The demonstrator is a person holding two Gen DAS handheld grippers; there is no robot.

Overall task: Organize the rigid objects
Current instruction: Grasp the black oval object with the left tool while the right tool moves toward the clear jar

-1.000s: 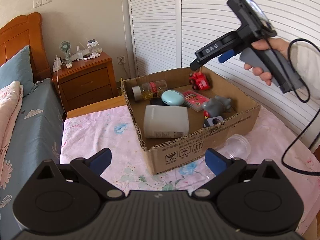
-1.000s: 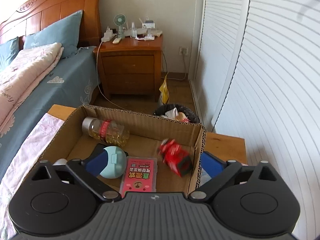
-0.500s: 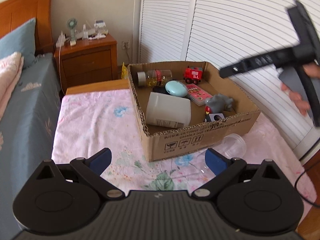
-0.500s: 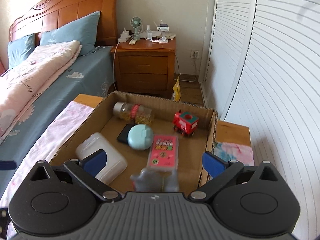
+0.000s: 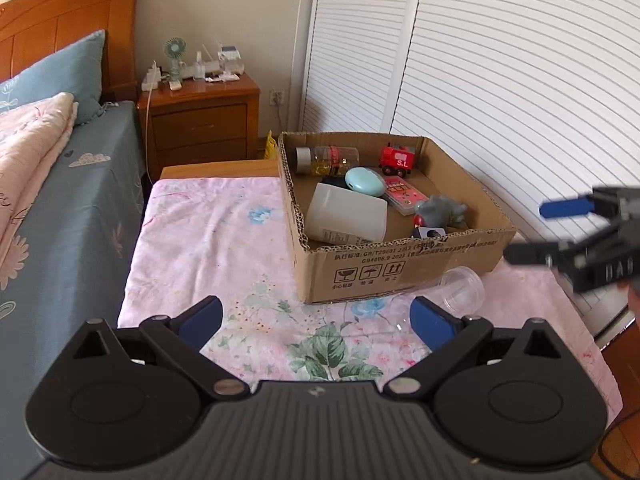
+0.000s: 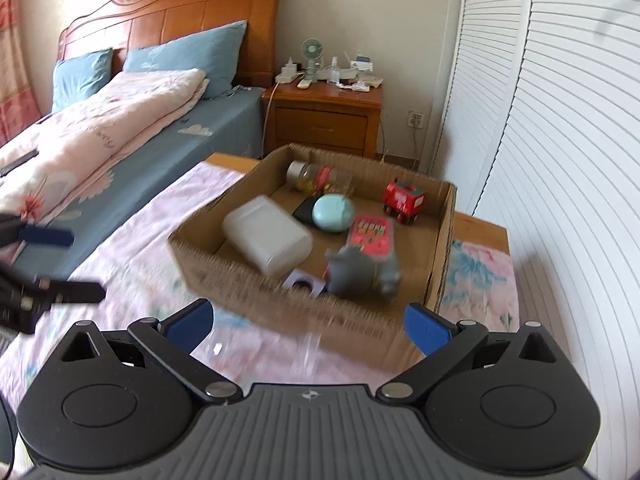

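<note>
Seven things sit in the box; one clear cup lies outside by its front wall, both grippers' jaws apart, empty, hovering.

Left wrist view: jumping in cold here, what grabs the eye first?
The open cardboard box on the pink floral tablecloth, crowded with items: a red toy train at its far side and a white plastic container near the front. Outside, a clear plastic cup lies against the box's front wall. Both the left tool and right tool are open, holding nothing.
</note>
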